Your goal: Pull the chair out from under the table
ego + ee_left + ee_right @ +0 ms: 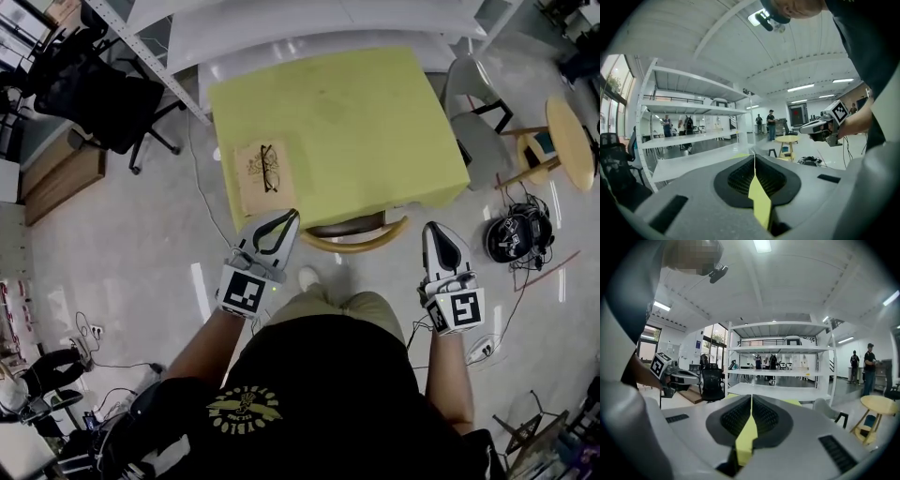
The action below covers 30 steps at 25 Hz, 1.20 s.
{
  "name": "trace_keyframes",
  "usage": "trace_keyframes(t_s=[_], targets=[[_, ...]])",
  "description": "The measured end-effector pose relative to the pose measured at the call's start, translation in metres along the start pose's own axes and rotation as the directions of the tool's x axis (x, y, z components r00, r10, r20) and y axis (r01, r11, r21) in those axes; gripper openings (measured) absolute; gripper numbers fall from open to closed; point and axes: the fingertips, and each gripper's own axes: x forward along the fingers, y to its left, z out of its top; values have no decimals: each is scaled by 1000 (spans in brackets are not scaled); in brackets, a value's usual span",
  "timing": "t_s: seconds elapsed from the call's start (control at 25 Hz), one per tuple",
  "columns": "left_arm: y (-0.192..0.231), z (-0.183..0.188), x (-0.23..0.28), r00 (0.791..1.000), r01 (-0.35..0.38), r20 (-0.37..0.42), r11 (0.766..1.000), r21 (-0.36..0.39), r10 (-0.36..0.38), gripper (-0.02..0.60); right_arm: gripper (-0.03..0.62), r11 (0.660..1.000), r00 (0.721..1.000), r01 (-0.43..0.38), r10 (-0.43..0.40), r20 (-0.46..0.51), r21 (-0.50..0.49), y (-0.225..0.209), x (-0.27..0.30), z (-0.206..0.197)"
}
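A yellow table [347,122] stands in front of me in the head view. The chair [361,242] is tucked under its near edge; only its curved wooden back and a strip of dark seat show. My left gripper [289,218] is shut and empty, with its tip just left of the chair back's left end. My right gripper [433,228] is also shut and empty, just right of the back's right end. Neither visibly touches the chair. In each gripper view the jaws [754,157] [751,398] are closed with only the yellow tabletop showing beyond them.
Glasses [266,167] lie on a tan sheet on the table. White shelving [281,28] stands behind it. A black office chair [103,94] is at the far left; a grey chair [473,112], a round wooden table [572,141] and black headgear [516,234] with cables are at the right.
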Motion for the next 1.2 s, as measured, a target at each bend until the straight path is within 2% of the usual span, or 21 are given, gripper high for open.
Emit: trace_keyframes(t_s=[0.16,0.48,0.56,0.64,0.76,0.92,1.08,1.2], targets=[[-10,-15,19,996,65,-52,998,-21,-66,11,12,999,997,-51,51,-61,-2,-1,9,-11],[-25,-20,41,994,42,-95,999,-34,-45,15,14,985,978,-169,173,-114,42,-28,22,-35],[-28,-24,44,993,30,-113,998,-48,-35,39,14,977,969,-209,213,-127,43,-32,26,-41],[-34,-32,46,989,11,-144,998,-67,-21,74,20,966,955,-254,258,-144,43,-34,29,-47],[-42,-46,49,984,-8,-178,998,-68,-4,92,91,947,930,-320,320,-179,33,-35,35,-60],[-56,-61,52,976,-5,-215,998,-68,-10,118,114,920,897,-392,387,-212,22,-30,38,-72],[-64,-72,60,974,-3,-227,995,-102,-21,134,134,887,861,-462,450,-238,8,-26,41,-81],[-72,-83,67,968,19,-246,996,-92,-41,148,147,864,832,-504,488,-265,6,-22,45,-89]])
